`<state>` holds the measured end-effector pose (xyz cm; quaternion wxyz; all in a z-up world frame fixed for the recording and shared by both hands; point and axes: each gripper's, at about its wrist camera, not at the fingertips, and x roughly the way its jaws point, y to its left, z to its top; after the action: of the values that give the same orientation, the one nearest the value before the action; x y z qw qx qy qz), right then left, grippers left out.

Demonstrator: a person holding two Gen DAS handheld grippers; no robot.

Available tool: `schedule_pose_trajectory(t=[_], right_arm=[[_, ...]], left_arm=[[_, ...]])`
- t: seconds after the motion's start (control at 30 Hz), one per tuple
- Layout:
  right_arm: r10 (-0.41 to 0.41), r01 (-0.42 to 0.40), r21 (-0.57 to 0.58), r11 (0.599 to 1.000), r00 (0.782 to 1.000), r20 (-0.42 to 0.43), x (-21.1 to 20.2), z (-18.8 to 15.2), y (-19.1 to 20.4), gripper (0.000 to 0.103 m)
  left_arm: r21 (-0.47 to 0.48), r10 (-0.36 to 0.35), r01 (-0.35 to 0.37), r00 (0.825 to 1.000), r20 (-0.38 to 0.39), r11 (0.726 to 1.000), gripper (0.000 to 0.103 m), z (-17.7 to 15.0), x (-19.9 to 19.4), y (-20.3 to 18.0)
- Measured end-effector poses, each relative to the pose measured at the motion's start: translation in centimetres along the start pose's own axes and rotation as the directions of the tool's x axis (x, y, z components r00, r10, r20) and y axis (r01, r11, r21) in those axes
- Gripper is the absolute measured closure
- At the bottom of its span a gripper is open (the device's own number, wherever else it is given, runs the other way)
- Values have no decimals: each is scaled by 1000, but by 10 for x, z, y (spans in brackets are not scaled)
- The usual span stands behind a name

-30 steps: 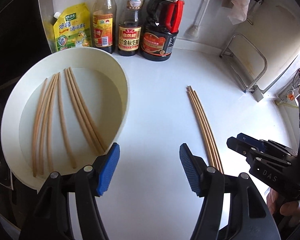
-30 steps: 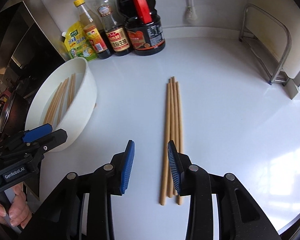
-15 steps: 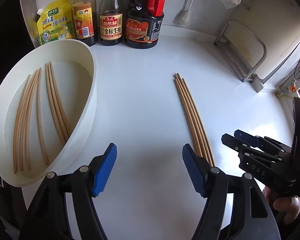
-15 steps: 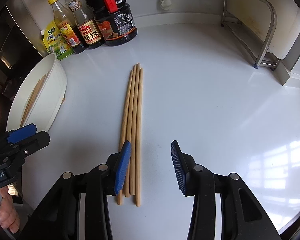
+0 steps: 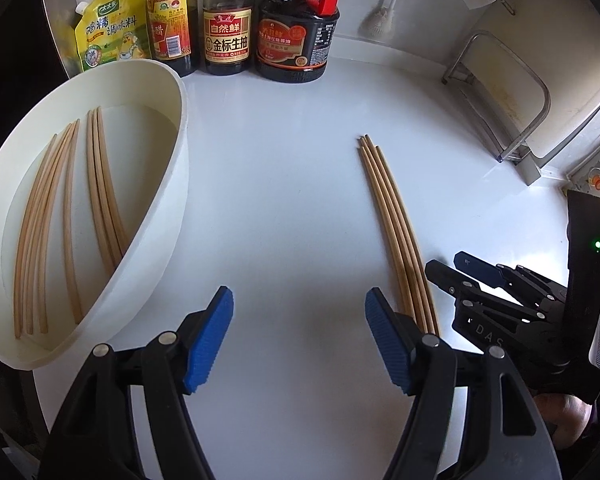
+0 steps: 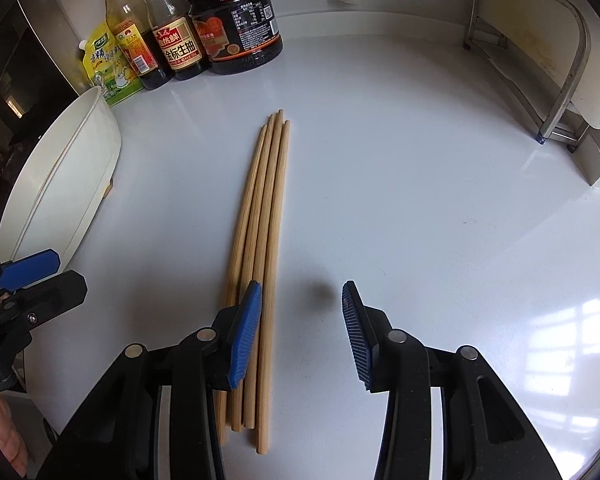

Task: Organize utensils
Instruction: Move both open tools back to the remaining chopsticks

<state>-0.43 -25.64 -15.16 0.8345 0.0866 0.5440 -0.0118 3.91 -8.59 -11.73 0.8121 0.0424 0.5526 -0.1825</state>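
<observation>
Several wooden chopsticks (image 6: 265, 216) lie side by side on the white counter; they also show in the left wrist view (image 5: 392, 220). A white oval tub (image 5: 172, 184) at the left holds several more chopsticks (image 5: 100, 192). My right gripper (image 6: 302, 330) is open and empty, its left finger over the bundle's near end. My left gripper (image 5: 300, 338) is open and empty over bare counter between tub and bundle. Each gripper shows in the other's view: the right one (image 5: 460, 268), the left one (image 6: 32, 276).
A yellow seasoning pouch (image 5: 108, 36) and three sauce bottles (image 5: 228, 20) stand along the back wall. A metal rack (image 6: 548, 60) with a white board stands at the right. A brush (image 5: 376, 24) leans at the back. The tub (image 6: 60, 184) stands by the counter's left edge.
Both grippers have drifted right. The bundle, earlier between the right gripper's fingers, now lies under its left finger. The right gripper's jaws have opened wider. The tub has shifted left in the left view.
</observation>
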Motion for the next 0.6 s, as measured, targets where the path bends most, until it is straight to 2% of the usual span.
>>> schedule_pose_trajectory(t=[0.6], right_arm=[[-60, 61, -87, 994, 998, 12, 9, -1, 4, 63]], left_arm=[[3, 4, -4, 1000, -4, 1000, 36, 5, 10, -8]])
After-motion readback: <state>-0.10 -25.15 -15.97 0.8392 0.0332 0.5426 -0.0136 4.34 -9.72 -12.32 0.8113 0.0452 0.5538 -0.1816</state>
